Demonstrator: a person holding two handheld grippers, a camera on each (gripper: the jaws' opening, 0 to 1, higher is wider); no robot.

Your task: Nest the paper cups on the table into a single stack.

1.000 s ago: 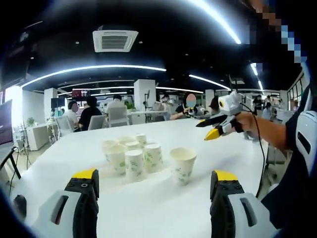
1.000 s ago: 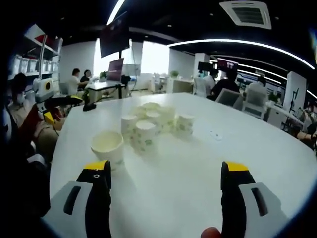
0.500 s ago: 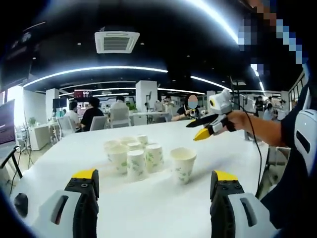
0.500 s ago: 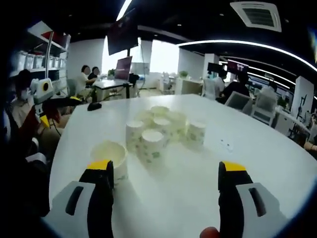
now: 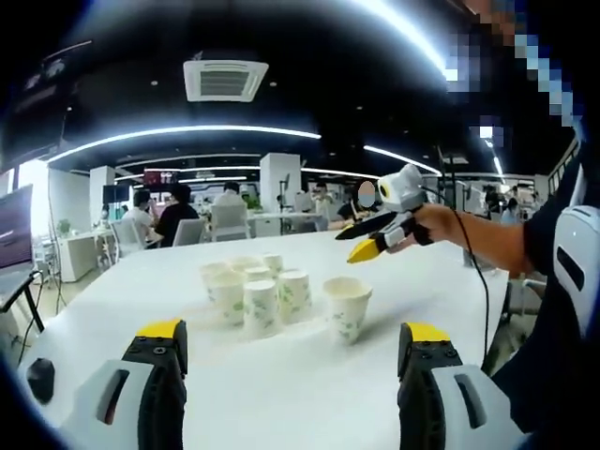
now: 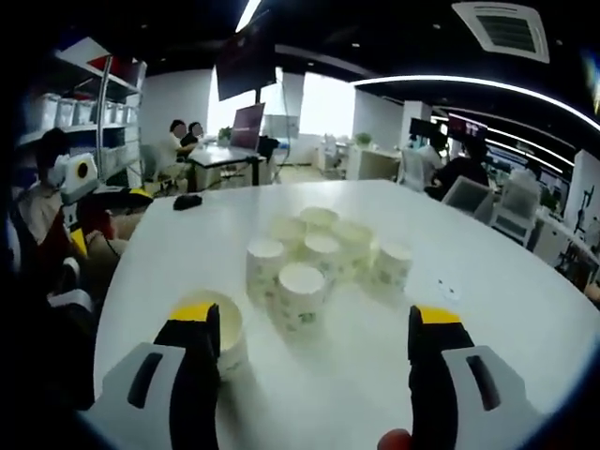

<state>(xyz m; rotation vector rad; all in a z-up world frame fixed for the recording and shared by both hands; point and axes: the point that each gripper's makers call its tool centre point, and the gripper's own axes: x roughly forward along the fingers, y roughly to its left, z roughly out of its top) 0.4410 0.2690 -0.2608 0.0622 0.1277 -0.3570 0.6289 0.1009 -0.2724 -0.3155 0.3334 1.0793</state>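
Several white paper cups with green print stand upright in a tight cluster [image 5: 251, 292] [image 6: 319, 262] on the white table [image 5: 281, 398] [image 6: 511, 281]. One lone cup [image 5: 347, 309] [image 6: 232, 330] stands apart beside the cluster, mouth up. My left gripper [image 5: 292, 336] is open, low over the near table, well short of the cups. My right gripper [image 6: 314, 321] is open too, and its left jaw partly covers the lone cup. In the left gripper view the right gripper [image 5: 352, 242] hangs in the air just above and behind the lone cup, held by a hand.
A black mouse [image 5: 37, 380] [image 6: 187, 200] lies near the table's edge. The other gripper [image 6: 111, 216] shows at the far left past the table edge. People sit at desks [image 5: 173, 220] behind the table. Bare tabletop lies around the cups.
The right gripper has moved closer to the cups: they look larger in its view, and in the left gripper view it has travelled left to above the lone cup. Cups have not moved.
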